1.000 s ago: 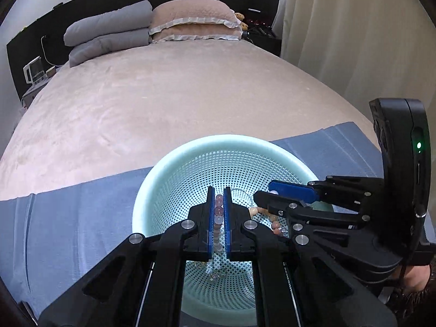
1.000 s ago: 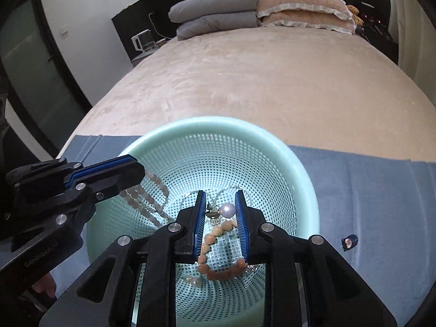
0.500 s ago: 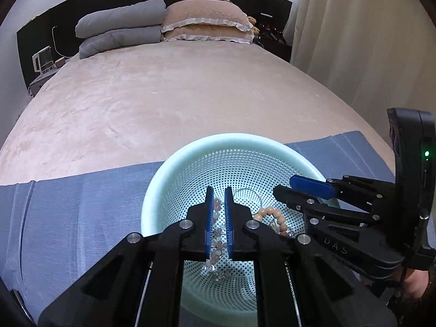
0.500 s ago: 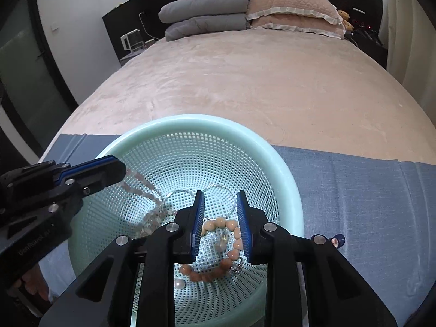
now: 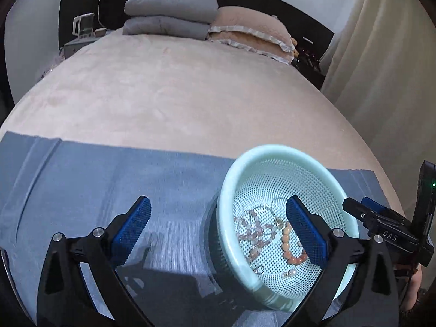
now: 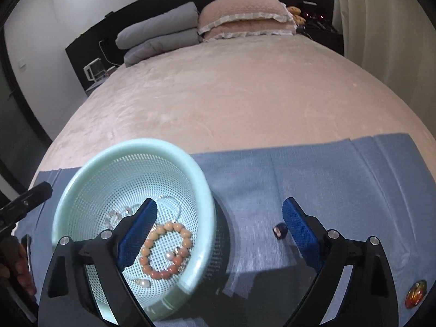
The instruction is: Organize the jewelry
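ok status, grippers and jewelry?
Left gripper and right gripper opening, nothing between pads. Bead bracelets lie in mint basket. Small dark piece on blue cloth.

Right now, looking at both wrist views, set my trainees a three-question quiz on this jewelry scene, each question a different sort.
1. True or false: the orange bead bracelet lies inside the mint basket.
2. Which lies on the blue cloth, outside the basket? A) pearl B) small dark ring C) pink bead strand
3. Fill in: neither the left gripper nor the right gripper holds ____.

Key: 1 true; 2 B; 3 anything
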Tool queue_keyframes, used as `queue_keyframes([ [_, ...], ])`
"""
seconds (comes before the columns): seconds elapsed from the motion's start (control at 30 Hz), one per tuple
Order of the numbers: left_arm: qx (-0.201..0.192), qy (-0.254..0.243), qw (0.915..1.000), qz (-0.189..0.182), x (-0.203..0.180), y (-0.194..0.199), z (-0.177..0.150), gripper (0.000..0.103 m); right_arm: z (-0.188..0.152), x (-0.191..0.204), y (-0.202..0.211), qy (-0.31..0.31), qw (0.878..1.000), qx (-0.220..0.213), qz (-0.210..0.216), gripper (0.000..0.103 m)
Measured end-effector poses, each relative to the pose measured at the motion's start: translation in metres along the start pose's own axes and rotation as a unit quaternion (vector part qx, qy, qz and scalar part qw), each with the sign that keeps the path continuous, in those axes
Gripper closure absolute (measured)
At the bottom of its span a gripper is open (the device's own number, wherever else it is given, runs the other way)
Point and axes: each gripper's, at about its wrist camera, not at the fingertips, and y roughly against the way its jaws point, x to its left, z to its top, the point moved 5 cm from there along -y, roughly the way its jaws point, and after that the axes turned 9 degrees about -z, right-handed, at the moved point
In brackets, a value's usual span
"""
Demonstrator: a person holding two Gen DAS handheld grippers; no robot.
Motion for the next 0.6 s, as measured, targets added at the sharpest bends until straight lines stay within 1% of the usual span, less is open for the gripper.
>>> queue_keyframes([
  [0.1, 0.021, -0.015, 0.9996, 0.010, -0.003, -0.010, -0.016, 0.010, -0.010, -0.003, 0.001, -0.003, 1.000, -0.011, 0.005, 0.014],
  [0.17, 0.038, -0.031, 0.9987, 0.017, -0.008, -0.016, -0.025, 0.024, -0.014, -0.002, 0.000, 0.003, 1.000, -0.012, 0.008, 0.014],
  [0.2, 0.043, -0.035, 0.9983, 0.016, -0.010, -0.017, -0.028, 0.028, -0.016, 0.000, -0.001, 0.003, 1.000, -0.008, 0.013, 0.015],
  [0.23, 0.047, -0.038, 0.9981, 0.013, -0.011, -0.017, -0.033, 0.037, -0.018, 0.003, -0.002, 0.005, 1.000, -0.003, 0.019, 0.017],
  [0.27, 0.054, -0.041, 0.9976, 0.012, -0.014, -0.019, -0.035, 0.044, -0.020, 0.005, -0.003, 0.008, 1.000, 0.003, 0.024, 0.032],
  [0.3, 0.059, -0.045, 0.9972, 0.013, -0.015, -0.020, -0.038, 0.049, -0.022, 0.008, -0.006, 0.011, 0.999, 0.013, 0.028, 0.048],
  [0.37, 0.067, -0.051, 0.9964, -0.002, -0.020, -0.021, -0.044, 0.070, -0.026, 0.013, -0.010, 0.015, 0.998, 0.032, 0.042, 0.062],
  [0.4, 0.069, -0.054, 0.9961, -0.005, -0.022, -0.020, -0.045, 0.070, -0.028, 0.016, -0.009, 0.017, 0.998, 0.035, 0.047, 0.070],
  [0.43, 0.068, -0.061, 0.9958, 0.000, -0.024, -0.018, -0.046, 0.070, -0.030, 0.019, -0.007, 0.020, 0.998, 0.035, 0.052, 0.074],
  [0.47, 0.068, -0.067, 0.9954, 0.004, -0.026, -0.016, -0.046, 0.071, -0.032, 0.020, -0.005, 0.025, 0.998, 0.035, 0.044, 0.078],
  [0.53, 0.068, -0.071, 0.9951, 0.008, -0.030, -0.010, -0.048, 0.071, -0.035, 0.022, 0.000, 0.031, 0.998, 0.037, 0.036, 0.078],
  [0.6, 0.065, -0.071, 0.9953, 0.007, -0.034, -0.002, -0.048, 0.071, -0.038, 0.020, 0.007, 0.023, 0.998, 0.040, 0.046, 0.078],
])
